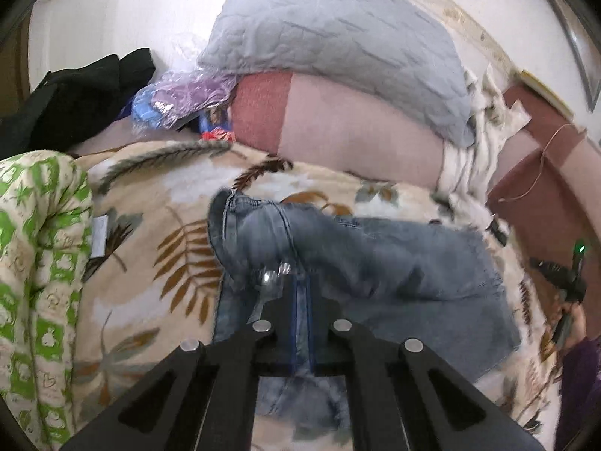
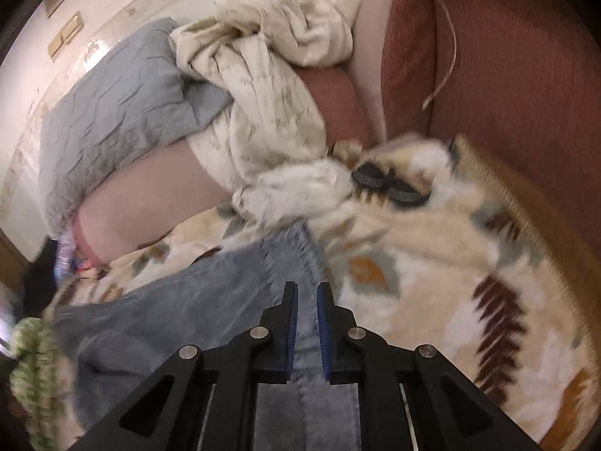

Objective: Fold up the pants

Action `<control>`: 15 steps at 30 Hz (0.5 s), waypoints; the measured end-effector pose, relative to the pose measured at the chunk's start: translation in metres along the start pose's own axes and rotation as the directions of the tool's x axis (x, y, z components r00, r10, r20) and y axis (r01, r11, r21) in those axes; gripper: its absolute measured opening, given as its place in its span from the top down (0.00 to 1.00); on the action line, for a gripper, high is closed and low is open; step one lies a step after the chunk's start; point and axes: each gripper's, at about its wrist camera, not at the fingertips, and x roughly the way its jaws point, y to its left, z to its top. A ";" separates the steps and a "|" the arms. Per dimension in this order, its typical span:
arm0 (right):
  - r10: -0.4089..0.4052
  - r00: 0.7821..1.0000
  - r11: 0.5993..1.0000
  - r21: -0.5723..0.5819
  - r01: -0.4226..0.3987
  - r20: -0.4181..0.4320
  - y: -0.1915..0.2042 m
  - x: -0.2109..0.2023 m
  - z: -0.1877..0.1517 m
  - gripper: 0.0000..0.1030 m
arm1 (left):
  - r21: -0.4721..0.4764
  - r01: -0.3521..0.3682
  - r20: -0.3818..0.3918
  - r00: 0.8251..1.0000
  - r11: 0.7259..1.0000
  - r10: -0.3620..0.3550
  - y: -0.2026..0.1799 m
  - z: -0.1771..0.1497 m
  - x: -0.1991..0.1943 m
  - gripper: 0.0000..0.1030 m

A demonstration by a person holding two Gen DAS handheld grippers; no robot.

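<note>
Both claws on the jeans, mid-fold on the bed.
We see the left gripper [image 1: 296, 282] pinched tight on a lifted bunch of the jeans [image 1: 394, 274], which lie on the leaf-print blanket [image 1: 150, 203]; the right gripper [image 2: 307, 293] sits slightly apart around a hem seam, grip unclear. Risk: denim slips from the right side, so the fold goes crooked or drags the blanket.

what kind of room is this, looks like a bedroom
Most likely a bedroom: the jeans lie on a leaf-print blanket spread over a bed, with a grey pillow and a rumpled white sheet nearby.
</note>
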 end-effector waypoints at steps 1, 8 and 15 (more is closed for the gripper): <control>-0.003 1.000 1.000 -0.002 0.003 -0.004 0.002 0.003 0.002 0.89 | -0.001 -0.008 -0.009 1.000 1.000 0.008 0.002 0.000 0.003 0.98; -0.044 0.995 0.998 -0.058 0.039 -0.087 0.032 0.075 0.033 0.53 | -0.092 -0.097 -0.062 0.994 0.991 0.091 0.040 0.043 0.051 0.54; -0.110 0.991 0.990 -0.099 0.102 -0.074 0.039 0.131 0.040 0.45 | -0.259 -0.115 -0.135 0.987 0.959 0.082 0.068 0.087 0.121 0.43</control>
